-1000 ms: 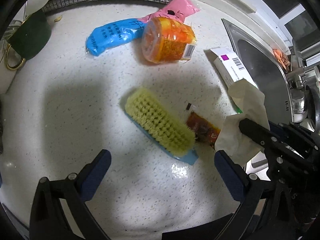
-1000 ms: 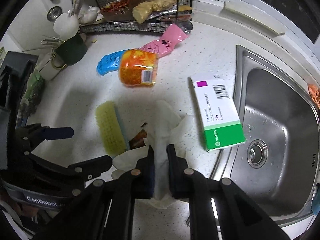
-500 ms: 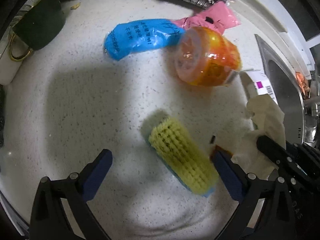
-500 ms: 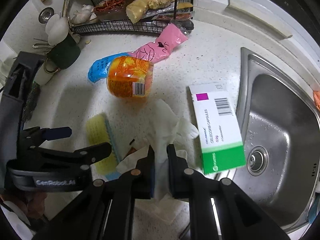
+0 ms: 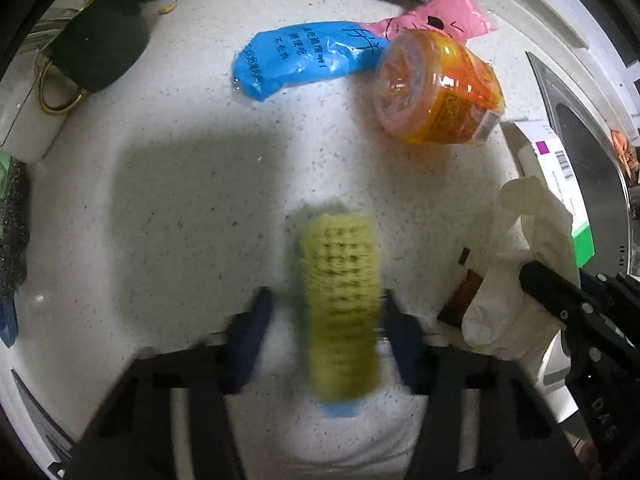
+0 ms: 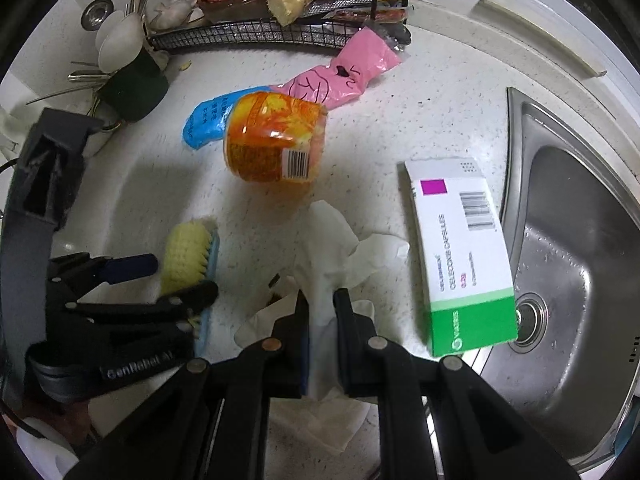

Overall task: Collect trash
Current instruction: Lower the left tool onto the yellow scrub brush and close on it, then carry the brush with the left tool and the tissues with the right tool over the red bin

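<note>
Sitting at the far left of the speckled white counter (image 6: 440,92) is a dark green cup (image 6: 134,88) of utensils, beside a black wire rack (image 6: 256,36). Pointing straight down, the left gripper (image 5: 326,332) is straddling a yellow-bristled scrub brush (image 5: 340,300); its jaws have just been closing around the brush, though blur is hiding whether the blue pads (image 5: 250,340) are pressing on it yet. Lying further back are a blue packet (image 5: 304,56), a pink packet (image 5: 444,20) and an orange plastic jar (image 5: 440,88) tipped on its side. Moving right, the right gripper (image 6: 320,312) is standing with its jaws together, pinching a crumpled white tissue (image 6: 340,240) that is partly covering a small brown sachet (image 5: 460,300). Resting beside the tissue is a white and green medicine box (image 6: 460,256), overhanging the edge of the steel sink (image 6: 568,220).
</note>
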